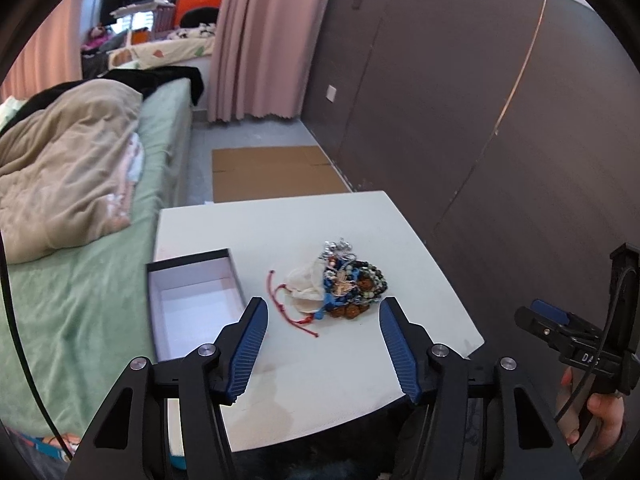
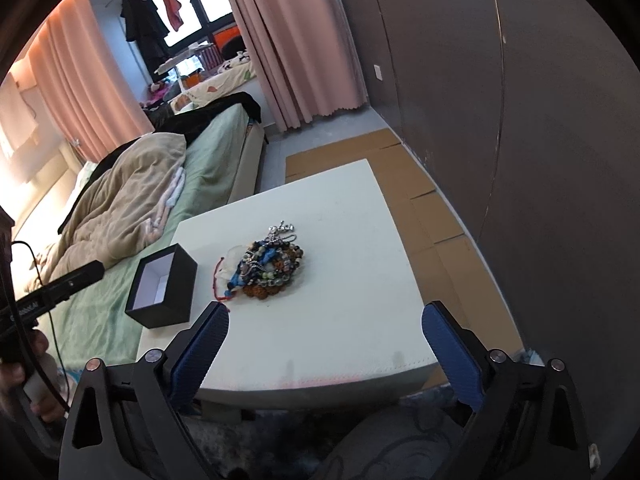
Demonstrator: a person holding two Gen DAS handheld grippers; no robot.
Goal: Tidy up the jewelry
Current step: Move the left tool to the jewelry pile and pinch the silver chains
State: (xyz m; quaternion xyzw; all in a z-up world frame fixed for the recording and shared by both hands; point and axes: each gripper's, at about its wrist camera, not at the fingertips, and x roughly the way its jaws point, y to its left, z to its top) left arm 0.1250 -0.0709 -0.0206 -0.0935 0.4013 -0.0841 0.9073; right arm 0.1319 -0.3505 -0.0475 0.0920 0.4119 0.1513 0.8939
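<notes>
A: Where is the jewelry?

B: A tangled heap of beaded bracelets, silver chain and blue cord (image 1: pixel 352 280) lies on the white square table (image 1: pixel 320 380), roughly at its middle. A small cream cloth pouch with a red drawstring (image 1: pixel 304 288) touches the heap on the side facing the bed.

A: And the box?

B: An open black cardboard box with a white lining (image 1: pixel 196 300) stands on the table, near the heap but apart from it, at the table edge next to the green-sheeted bed (image 1: pixel 88 300). I see nothing inside it.

A: What are the grippers doing?

B: The left hand-held gripper (image 1: pixel 323 310) hangs over the near part of the table, angled down toward the heap. Its blue ribbed fingers (image 1: pixel 248 344) stand apart with nothing between them; heap and pouch lie beyond the tips. The right hand-held gripper (image 2: pixel 326 322) is spread wide, also empty, over the near edge of the table, well short of the heap.

A: Can either camera see the other tool?

B: Yes. From the left wrist, the right one shows beside the table's far-from-bed side, with a hand (image 1: pixel 600 412) on its grip. From the right wrist, the left one shows over the bed, beside the box.

A: Anything around the table?

B: Flattened brown cardboard (image 2: pixel 432 200) lies on the floor between the table and the dark grey wall panels (image 1: pixel 480 100).
</notes>
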